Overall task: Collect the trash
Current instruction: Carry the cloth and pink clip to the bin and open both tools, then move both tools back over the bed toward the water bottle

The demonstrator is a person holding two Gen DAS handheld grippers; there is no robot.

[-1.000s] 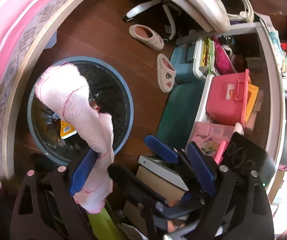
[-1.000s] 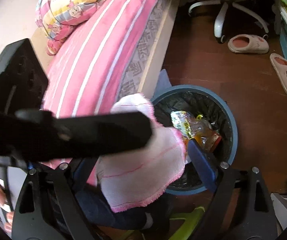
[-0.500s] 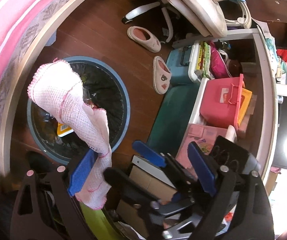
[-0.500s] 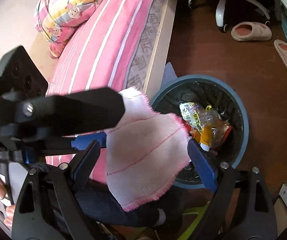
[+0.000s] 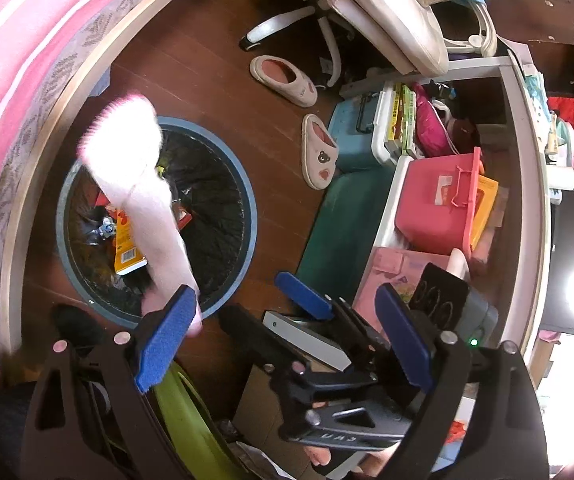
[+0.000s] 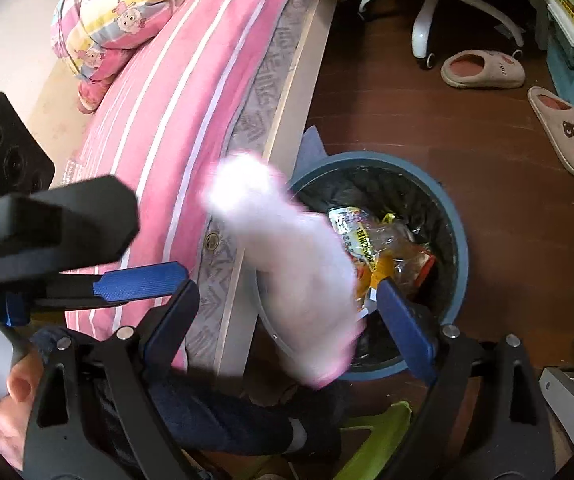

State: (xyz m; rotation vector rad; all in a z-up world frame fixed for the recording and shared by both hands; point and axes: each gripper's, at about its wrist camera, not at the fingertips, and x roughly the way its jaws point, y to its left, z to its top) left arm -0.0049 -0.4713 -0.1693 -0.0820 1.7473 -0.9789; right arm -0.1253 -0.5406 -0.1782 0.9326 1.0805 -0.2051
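A pink mesh cloth [image 5: 139, 184], blurred with motion, hangs in the air over the near-left rim of a round blue bin [image 5: 247, 208] lined with a black bag. Its lower end is at the tip of my left gripper's [image 5: 285, 336] left finger; the pads stand wide apart, open. Yellow wrappers [image 5: 127, 248] lie in the bin. In the right wrist view the cloth [image 6: 287, 272] is over the bin [image 6: 461, 256], seen between the wide-apart pads of my right gripper [image 6: 285, 320], which touch nothing. The left gripper's pad [image 6: 139, 280] is clear of the cloth.
A bed with a pink striped cover [image 6: 175, 100] runs along the left, close to the bin. Two slippers [image 5: 319, 152] and an office chair base [image 5: 319, 20] are beyond it. A crowded shelf with a pink box [image 5: 435, 200] is on the right. A person's leg [image 6: 215, 420] and a green stool [image 5: 191, 420] are below.
The cloth was draped over the left gripper's left finger; now it has come off that pad and is blurred, shifted out over the bin. Both grippers have stayed wide apart.
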